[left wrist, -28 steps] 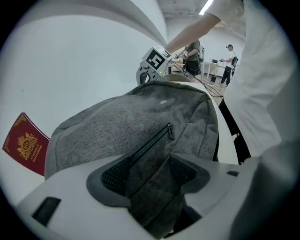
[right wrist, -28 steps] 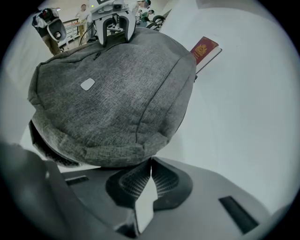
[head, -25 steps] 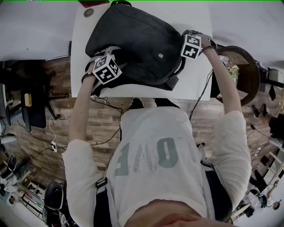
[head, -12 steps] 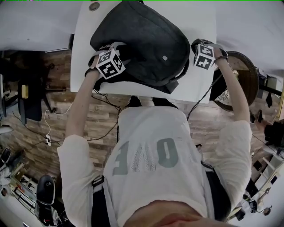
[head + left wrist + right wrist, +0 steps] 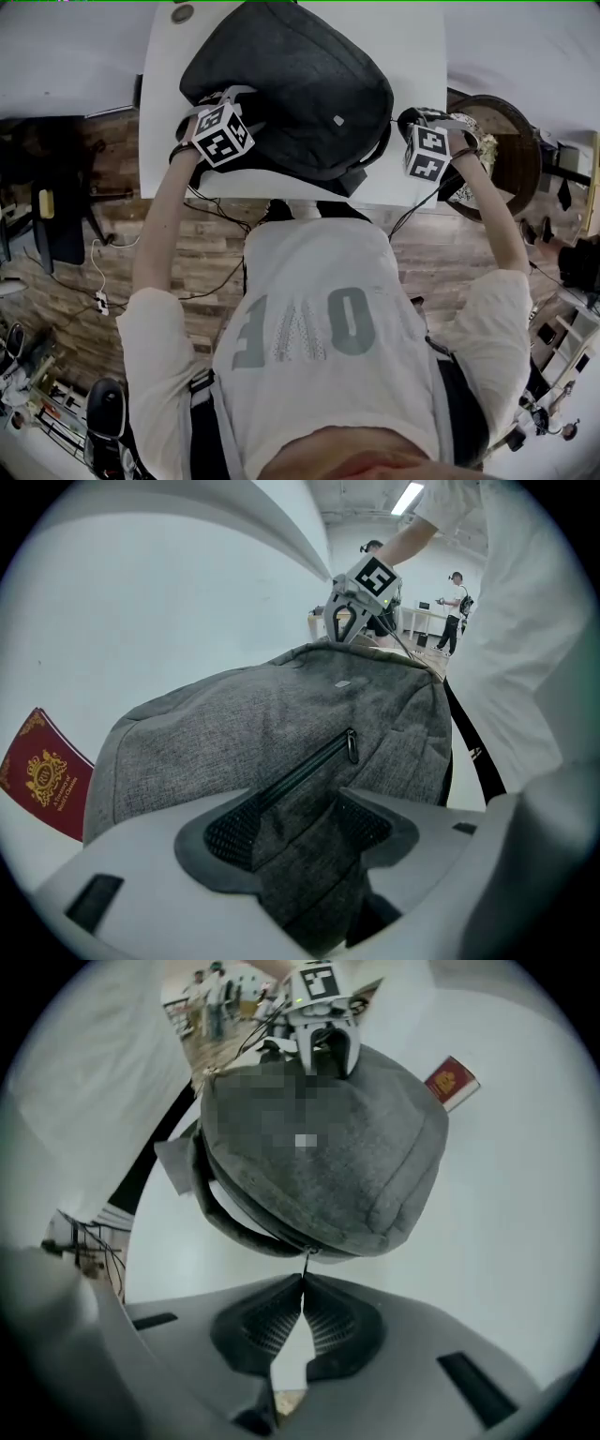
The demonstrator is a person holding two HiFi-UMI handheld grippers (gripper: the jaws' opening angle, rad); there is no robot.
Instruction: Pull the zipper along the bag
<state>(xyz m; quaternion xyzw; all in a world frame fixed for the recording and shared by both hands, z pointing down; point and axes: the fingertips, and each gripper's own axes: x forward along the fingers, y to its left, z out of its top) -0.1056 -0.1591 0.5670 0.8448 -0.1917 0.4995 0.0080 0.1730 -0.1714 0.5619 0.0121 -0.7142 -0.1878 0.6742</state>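
At the left, the left claw (image 5: 300, 827) stands part open, a bunched fold of the grey bag (image 5: 300, 84) pinched between its pads at the bag's near left corner. A red booklet (image 5: 42, 771) shows beside the bag's far left side. The bag lies across the middle of the white counter (image 5: 412, 56), and a closed pocket zipper (image 5: 309, 766) runs over its face just beyond that claw. At the right, the right claw (image 5: 302, 1286) is closed tight on the thin zipper pull (image 5: 304, 1266), which hangs from the bag's right-hand edge. Compared with a second ago, the right claw sits closer to the counter's near edge and further out from the bag's bulk, while the left claw keeps its place. The zipper track itself runs under the bag's rim and is hard to make out. In the head view both claws' jaws are hidden beneath the marker cubes.
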